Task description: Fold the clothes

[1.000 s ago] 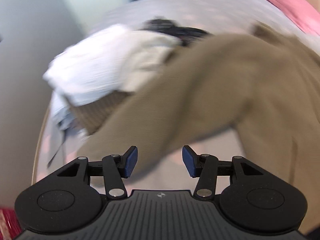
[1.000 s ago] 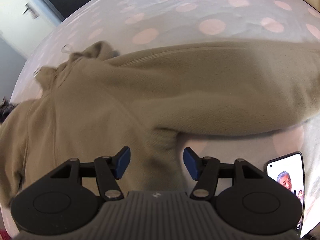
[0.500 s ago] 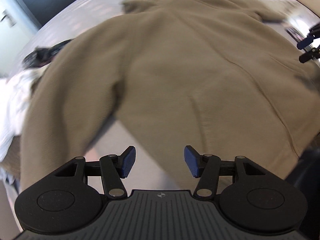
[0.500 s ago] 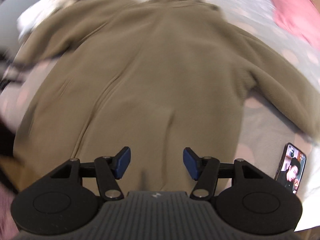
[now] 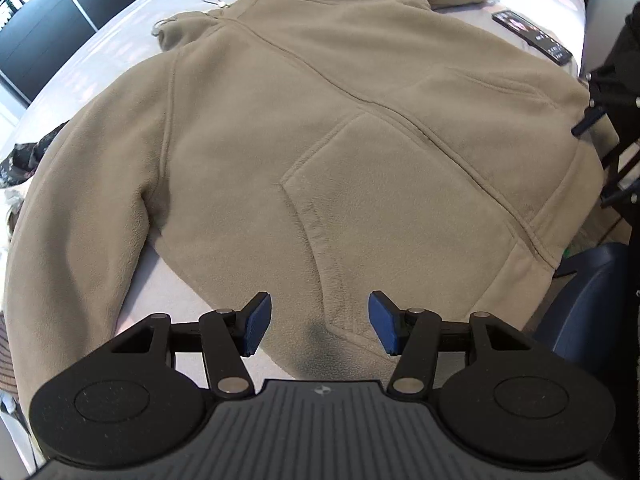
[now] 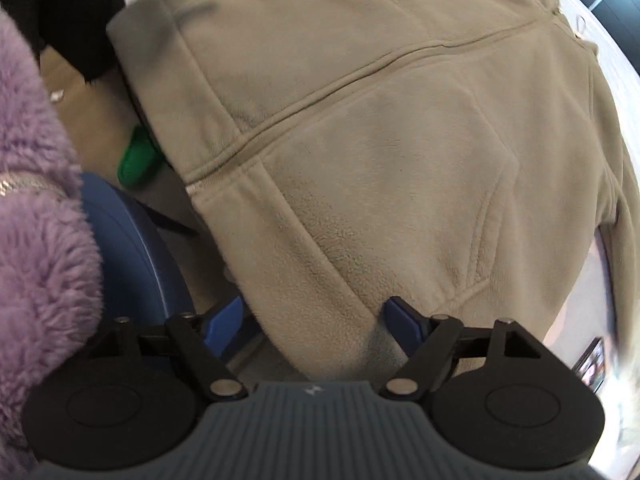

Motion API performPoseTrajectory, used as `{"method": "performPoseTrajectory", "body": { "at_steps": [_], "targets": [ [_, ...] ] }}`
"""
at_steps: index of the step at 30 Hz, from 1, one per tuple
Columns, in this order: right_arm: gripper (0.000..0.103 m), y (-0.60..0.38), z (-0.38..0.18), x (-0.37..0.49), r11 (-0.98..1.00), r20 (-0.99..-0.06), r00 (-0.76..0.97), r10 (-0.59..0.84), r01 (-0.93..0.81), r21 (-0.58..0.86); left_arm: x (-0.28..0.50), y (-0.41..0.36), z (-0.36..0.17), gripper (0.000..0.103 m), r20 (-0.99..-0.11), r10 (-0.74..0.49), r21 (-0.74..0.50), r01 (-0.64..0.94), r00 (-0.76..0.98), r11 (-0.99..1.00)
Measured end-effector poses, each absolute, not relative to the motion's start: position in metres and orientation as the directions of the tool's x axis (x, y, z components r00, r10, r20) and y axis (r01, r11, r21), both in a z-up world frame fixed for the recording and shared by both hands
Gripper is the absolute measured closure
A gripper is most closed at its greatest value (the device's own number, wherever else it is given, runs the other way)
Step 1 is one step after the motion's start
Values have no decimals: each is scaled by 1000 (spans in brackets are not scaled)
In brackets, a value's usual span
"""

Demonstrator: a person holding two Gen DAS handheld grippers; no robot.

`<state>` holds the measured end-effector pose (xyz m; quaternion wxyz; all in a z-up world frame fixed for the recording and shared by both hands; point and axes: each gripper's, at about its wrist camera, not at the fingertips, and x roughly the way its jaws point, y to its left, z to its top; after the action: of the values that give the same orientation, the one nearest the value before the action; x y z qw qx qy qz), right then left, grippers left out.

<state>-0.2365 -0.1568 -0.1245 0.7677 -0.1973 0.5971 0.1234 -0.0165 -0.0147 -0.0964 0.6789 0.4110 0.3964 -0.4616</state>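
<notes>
— Fleece jacket (image 5: 340,128), tan, spread front-up across the bed (image 5: 120,32), zip closed down the middle, collar at the far end and hem at the near edge.

— Where are the two tools?

— Both at the hem. The left gripper (image 5: 320,326) hangs over the near left corner of the hem, its blue fingers (image 5: 256,322) spread apart with only fleece showing between them, nothing pinched. The right gripper (image 6: 314,320) sits at the other hem corner, where the jacket hangs over the bed's edge; its fingers (image 6: 402,320) are also wide apart, the hem's edge lying in the gap, not squeezed.

— And the sleeves?

— The left one runs down the left side toward the near edge; the other stretches off to the far right.

— Anything else about?

— A phone (image 5: 532,38) lies on the bed at the far right, screen lit. A dark garment (image 5: 28,156) is heaped at the left. Below the bed edge there's a blue chair (image 6: 136,248), something green (image 6: 138,160) on the floor, and a purple fluffy sleeve (image 6: 36,208) close to the right tool.
</notes>
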Motion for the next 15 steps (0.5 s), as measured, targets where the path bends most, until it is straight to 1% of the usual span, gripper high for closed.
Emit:
{"method": "performPoseTrajectory", "body": {
  "at_steps": [4,8,10,11,12,13,14,15],
  "targets": [
    [20,-144,-140,-236,847,-966,237,-104,-489,-211,-20,-16,-95,51,-917,-300,198,952,265,234],
    [19,-141,-154,-230,836,-969,221,-111,-507,-212,-25,-18,-95,51,-913,-303,216,953,275,214],
    [21,-142,-156,-228,835,-967,223,-121,-503,-221,-26,-19,-95,51,-910,-305,222,952,279,211],
    [26,-143,-156,-228,835,-965,228,-130,-499,-230,-26,-19,-95,51,-910,-305,224,951,283,212],
    [38,-143,-156,-227,835,-963,232,-138,-496,-239,-26,-18,-95,51,-909,-304,227,950,286,215],
    [45,-145,-155,-227,838,-961,237,-144,-486,-246,-26,-18,-95,51,-908,-303,230,949,289,218],
    [57,-148,-151,-226,848,-958,246,-147,-467,-250,-26,-18,-96,51,-907,-301,233,947,294,221],
    [66,-152,-147,-225,859,-957,253,-144,-448,-248,-26,-18,-96,51,-907,-299,237,945,298,223]
  ]
}}
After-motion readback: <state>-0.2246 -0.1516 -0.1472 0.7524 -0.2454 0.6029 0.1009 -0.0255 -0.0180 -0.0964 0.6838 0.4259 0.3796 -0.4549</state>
